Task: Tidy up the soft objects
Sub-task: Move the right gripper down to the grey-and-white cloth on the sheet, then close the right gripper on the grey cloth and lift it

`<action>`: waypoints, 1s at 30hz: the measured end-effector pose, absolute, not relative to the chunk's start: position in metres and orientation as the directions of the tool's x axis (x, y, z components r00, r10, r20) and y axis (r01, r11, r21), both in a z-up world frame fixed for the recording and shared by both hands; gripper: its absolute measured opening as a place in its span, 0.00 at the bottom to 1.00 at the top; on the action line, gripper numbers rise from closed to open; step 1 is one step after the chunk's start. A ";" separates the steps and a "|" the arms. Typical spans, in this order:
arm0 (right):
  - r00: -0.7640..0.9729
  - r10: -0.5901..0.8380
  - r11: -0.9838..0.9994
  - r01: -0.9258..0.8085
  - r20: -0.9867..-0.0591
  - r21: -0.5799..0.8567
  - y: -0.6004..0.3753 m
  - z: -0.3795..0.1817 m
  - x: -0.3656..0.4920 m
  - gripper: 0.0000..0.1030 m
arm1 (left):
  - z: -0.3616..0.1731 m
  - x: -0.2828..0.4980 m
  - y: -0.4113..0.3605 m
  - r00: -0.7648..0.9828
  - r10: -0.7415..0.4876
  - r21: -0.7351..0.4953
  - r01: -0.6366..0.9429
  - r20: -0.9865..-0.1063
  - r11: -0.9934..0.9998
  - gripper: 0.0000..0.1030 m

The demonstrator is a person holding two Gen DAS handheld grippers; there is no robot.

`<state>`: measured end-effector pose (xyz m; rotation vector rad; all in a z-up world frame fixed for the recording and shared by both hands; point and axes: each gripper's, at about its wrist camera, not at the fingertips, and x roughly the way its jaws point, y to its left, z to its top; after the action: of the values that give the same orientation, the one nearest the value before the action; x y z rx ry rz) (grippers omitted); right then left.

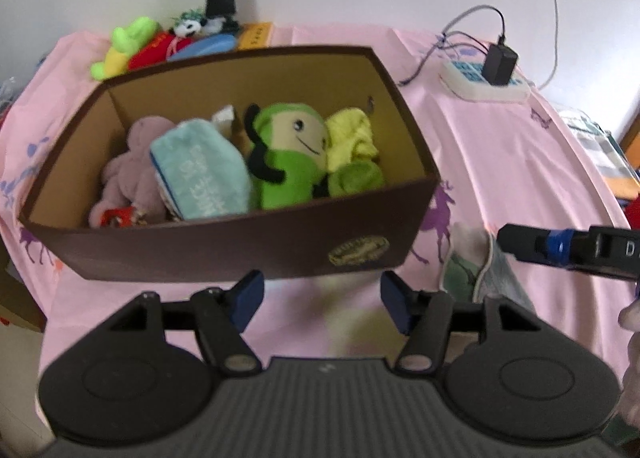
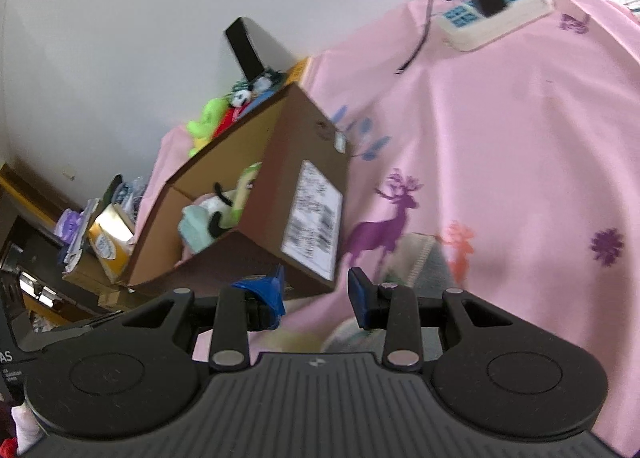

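Both grippers sit low over our pink deer-print tablecloth (image 1: pixel 500 162). Left gripper (image 1: pixel 322 298): jaws wide apart, nothing between the blue pads, only bare cloth under them, just in front of the brown cardboard box (image 1: pixel 224 246). Right gripper (image 2: pixel 316 294): jaws parted with a clear gap, nothing held; its left pad carries loose blue tape. We see it from the left wrist view too, coming in from the right edge.

Count inside the box: five soft items – one pink plush (image 1: pixel 132 166), one light blue pouch (image 1: pixel 200 170), one green smiling plush doll (image 1: pixel 292 154), one yellow cloth (image 1: pixel 352 134), one green rolled piece (image 1: pixel 356 178).

Behind the box, a second pile: lime-green plush (image 1: pixel 128 38), red plush (image 1: pixel 154 50), small panda-like toy (image 1: pixel 192 24); exact count there we cannot tell.

One grey-and-cream cloth item (image 1: pixel 472 266) lies on the table right of the box, near the right gripper's tip.

One power strip (image 1: pixel 480 78) with a black adapter (image 1: pixel 498 62) sits at the far right.
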<state>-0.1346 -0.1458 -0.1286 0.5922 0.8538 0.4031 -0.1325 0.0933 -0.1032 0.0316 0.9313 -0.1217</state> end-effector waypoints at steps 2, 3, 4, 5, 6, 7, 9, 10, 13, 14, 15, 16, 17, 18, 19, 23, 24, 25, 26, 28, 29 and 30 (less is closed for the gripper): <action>0.604 0.533 0.776 -0.070 -0.593 0.626 -0.155 -0.133 -0.137 0.18 | -0.108 -0.134 0.089 0.577 -0.107 -0.032 0.138 -0.810 0.990 0.61; 0.604 0.524 0.779 -0.055 -0.600 0.624 -0.159 -0.135 -0.138 0.18 | -0.111 -0.135 0.088 0.570 -0.123 -0.041 0.153 -0.812 0.987 0.61; 0.605 0.514 0.782 -0.039 -0.608 0.623 -0.163 -0.138 -0.139 0.18 | -0.112 -0.136 0.087 0.564 -0.145 -0.057 0.172 -0.813 0.984 0.61; 0.606 0.505 0.784 -0.024 -0.614 0.621 -0.167 -0.141 -0.141 0.18 | -0.114 -0.138 0.085 0.556 -0.169 -0.073 0.191 -0.814 0.979 0.62; 0.606 0.495 0.787 -0.008 -0.623 0.617 -0.172 -0.143 -0.143 0.18 | -0.116 -0.139 0.084 0.545 -0.195 -0.090 0.213 -0.815 0.973 0.62; 0.604 0.486 0.789 0.007 -0.632 0.614 -0.177 -0.147 -0.145 0.18 | -0.119 -0.141 0.082 0.532 -0.224 -0.108 0.240 -0.817 0.965 0.62; 0.601 0.470 0.793 0.033 -0.647 0.608 -0.187 -0.152 -0.150 0.18 | -0.123 -0.146 0.080 0.514 -0.265 -0.138 0.272 -0.816 0.952 0.62; 0.598 0.465 0.793 0.046 -0.653 0.608 -0.191 -0.155 -0.152 0.18 | -0.126 -0.149 0.079 0.496 -0.292 -0.159 0.293 -0.818 0.943 0.62; 0.585 0.459 0.788 0.078 -0.668 0.610 -0.202 -0.164 -0.159 0.18 | -0.133 -0.157 0.078 0.423 -0.390 -0.240 0.365 -0.818 0.899 0.62; 0.580 0.460 0.787 0.083 -0.672 0.611 -0.204 -0.166 -0.161 0.18 | -0.135 -0.161 0.077 0.400 -0.410 -0.252 0.391 -0.820 0.885 0.62; 0.571 0.464 0.787 0.086 -0.677 0.611 -0.206 -0.168 -0.162 0.18 | -0.138 -0.166 0.075 0.385 -0.418 -0.250 0.416 -0.823 0.875 0.62; 0.560 0.471 0.786 0.084 -0.682 0.612 -0.207 -0.171 -0.164 0.18 | -0.139 -0.171 0.072 0.374 -0.421 -0.245 0.434 -0.826 0.867 0.62; 0.549 0.480 0.785 0.080 -0.685 0.614 -0.208 -0.173 -0.165 0.18 | -0.142 -0.174 0.070 0.356 -0.428 -0.245 0.457 -0.830 0.855 0.62; 0.535 0.492 0.782 0.075 -0.687 0.619 -0.208 -0.175 -0.166 0.18 | -0.144 -0.176 0.068 0.338 -0.436 -0.249 0.474 -0.834 0.844 0.63; 0.517 0.508 0.777 0.069 -0.689 0.625 -0.208 -0.178 -0.166 0.18 | -0.148 -0.177 0.065 0.320 -0.438 -0.251 0.487 -0.840 0.837 0.63; 0.464 0.566 0.758 0.033 -0.681 0.652 -0.203 -0.183 -0.167 0.18 | -0.161 -0.180 0.053 0.294 -0.422 -0.241 0.496 -0.858 0.834 0.63; 0.445 0.585 0.750 0.021 -0.678 0.661 -0.200 -0.184 -0.166 0.19 | -0.162 -0.181 0.051 0.309 -0.412 -0.226 0.493 -0.857 0.840 0.63; 0.432 0.600 0.744 0.009 -0.673 0.669 -0.197 -0.184 -0.166 0.20 | -0.163 -0.180 0.049 0.318 -0.407 -0.218 0.493 -0.856 0.842 0.63; 0.420 0.614 0.737 -0.004 -0.668 0.676 -0.194 -0.184 -0.165 0.20 | -0.164 -0.178 0.047 0.322 -0.406 -0.216 0.491 -0.855 0.844 0.63; 0.391 0.647 0.721 -0.033 -0.655 0.692 -0.187 -0.184 -0.163 0.20 | -0.165 -0.176 0.045 0.332 -0.411 -0.224 0.480 -0.849 0.848 0.63; 0.380 0.657 0.716 -0.046 -0.651 0.697 -0.183 -0.184 -0.162 0.20 | -0.165 -0.174 0.044 0.334 -0.420 -0.233 0.477 -0.844 0.848 0.63; 0.366 0.669 0.710 -0.059 -0.647 0.702 -0.181 -0.184 -0.162 0.20 | -0.166 -0.173 0.043 0.337 -0.426 -0.238 0.477 -0.840 0.846 0.63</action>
<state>-0.1615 -0.1805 -0.1836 0.6476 1.1087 0.5122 -0.1728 0.0430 -0.1657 0.0539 1.0766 -0.5887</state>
